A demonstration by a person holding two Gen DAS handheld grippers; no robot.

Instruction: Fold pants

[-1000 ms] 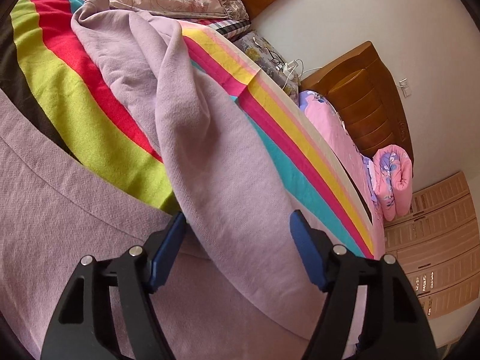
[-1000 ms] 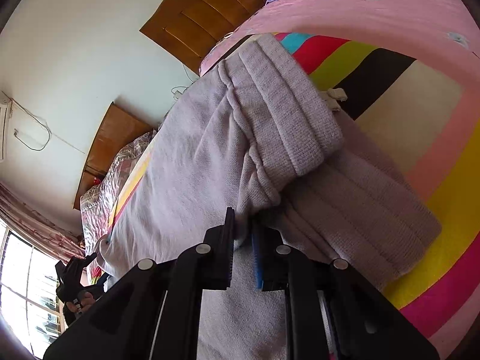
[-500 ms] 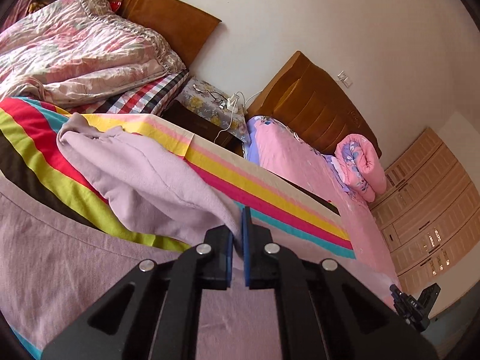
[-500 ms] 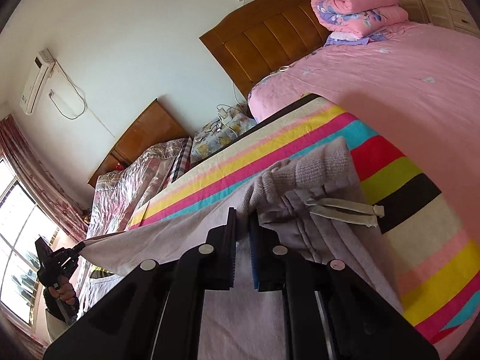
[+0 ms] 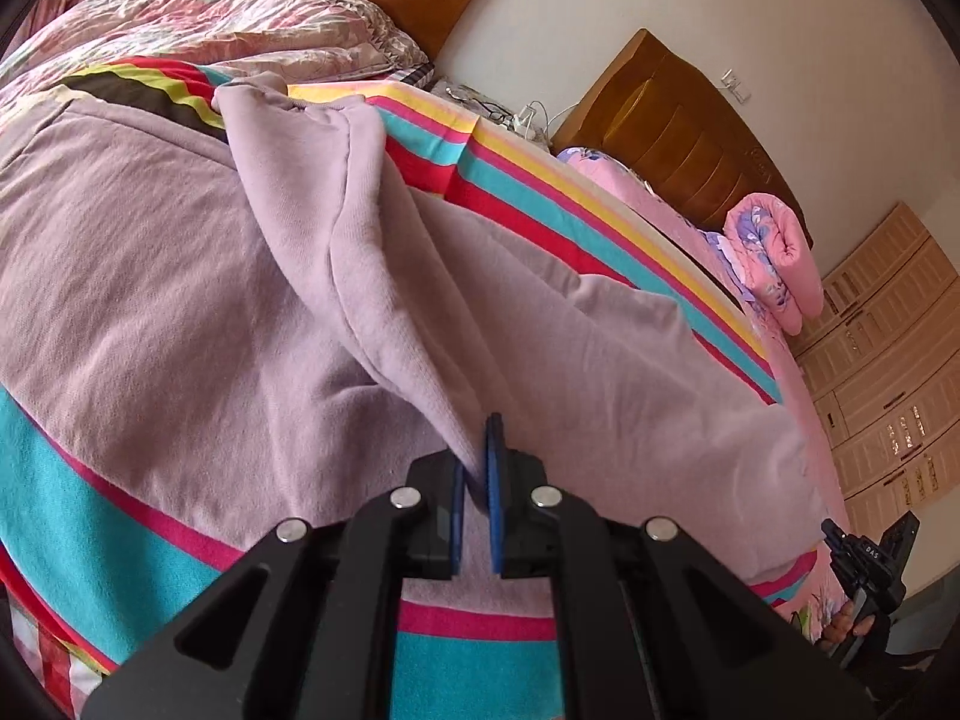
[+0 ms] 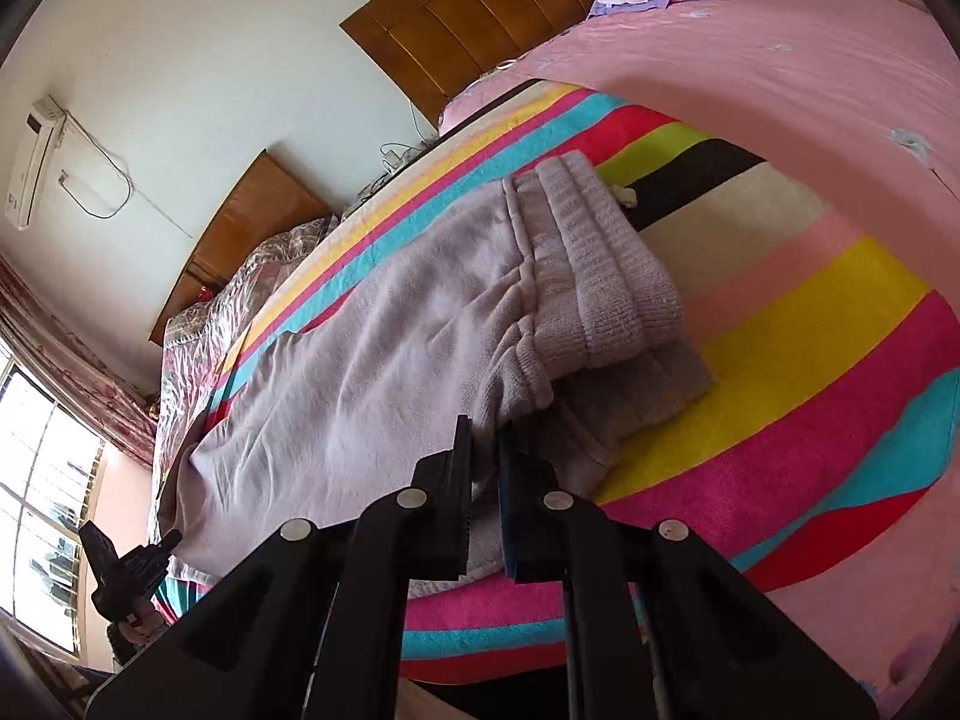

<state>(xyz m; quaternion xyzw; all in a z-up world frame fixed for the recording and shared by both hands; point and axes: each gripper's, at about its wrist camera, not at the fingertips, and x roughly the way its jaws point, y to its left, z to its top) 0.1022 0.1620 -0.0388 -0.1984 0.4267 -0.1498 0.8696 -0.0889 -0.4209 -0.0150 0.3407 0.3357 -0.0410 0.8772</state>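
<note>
Left wrist view: the left gripper is clenched on a fold of the pants — soft lilac fleece, bunched into a raised ridge that runs up from the blue pads. The pants lie spread over a striped blanket of teal, magenta, red and yellow bands. Beyond it sit a crumpled floral quilt, two wooden headboards, a rolled pink duvet and pale panelled wardrobe doors. At the lower right edge the other gripper shows small, held in a hand.

Right wrist view: the right gripper is clamped shut on the pants' edge near the ribbed waistband, which is doubled over itself; a pale drawstring end pokes out. The cloth stretches leftward across the blanket toward the far left gripper. A pink sheet covers the bed — a headboard stands behind, an air conditioner hangs on the wall, and a window is at left.
</note>
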